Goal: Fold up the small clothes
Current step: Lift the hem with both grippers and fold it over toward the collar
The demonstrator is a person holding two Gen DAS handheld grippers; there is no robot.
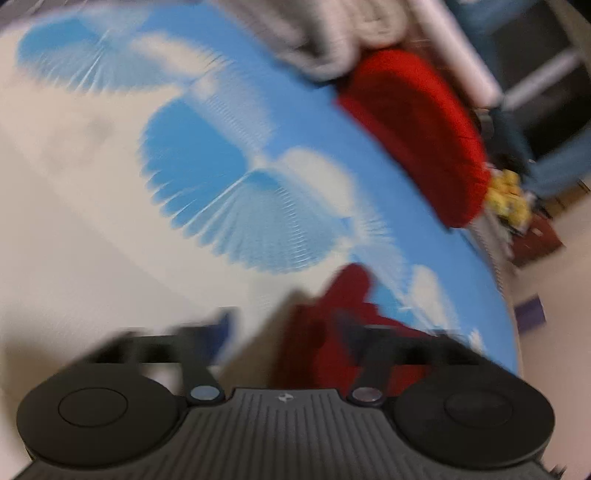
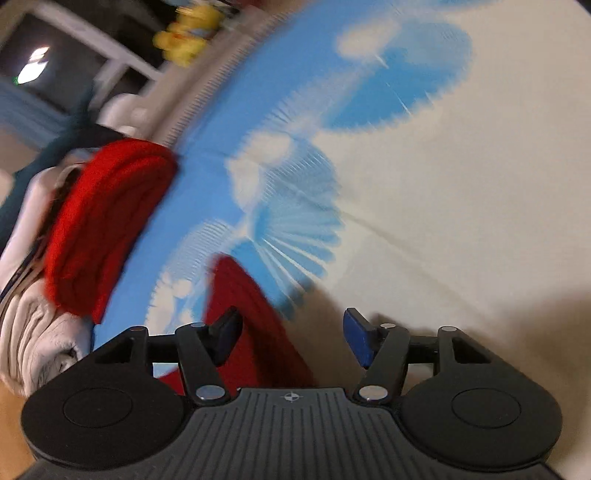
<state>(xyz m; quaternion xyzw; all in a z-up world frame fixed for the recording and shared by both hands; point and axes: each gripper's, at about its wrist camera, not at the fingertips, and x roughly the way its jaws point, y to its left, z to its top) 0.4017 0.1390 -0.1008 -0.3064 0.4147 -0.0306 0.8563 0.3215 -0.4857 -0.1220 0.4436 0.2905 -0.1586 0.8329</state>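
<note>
Both views are motion-blurred. A small red garment (image 1: 332,325) lies on the blue-and-white patterned cloth (image 1: 207,162), just ahead of my left gripper (image 1: 284,325), whose jaws are spread wide with the red fabric by the right finger. In the right wrist view the same red garment (image 2: 251,314) lies between and beside the left finger of my open right gripper (image 2: 291,336). Neither gripper holds it. A folded red garment (image 1: 417,129) sits at the cloth's far edge; it also shows in the right wrist view (image 2: 103,225).
Folded pale clothes (image 1: 332,33) are stacked beside the folded red one, also seen in the right wrist view (image 2: 33,332). Yellow toy ducks (image 2: 184,33) and dark furniture (image 1: 546,74) stand beyond the table edge. The patterned cloth (image 2: 461,221) stretches wide ahead.
</note>
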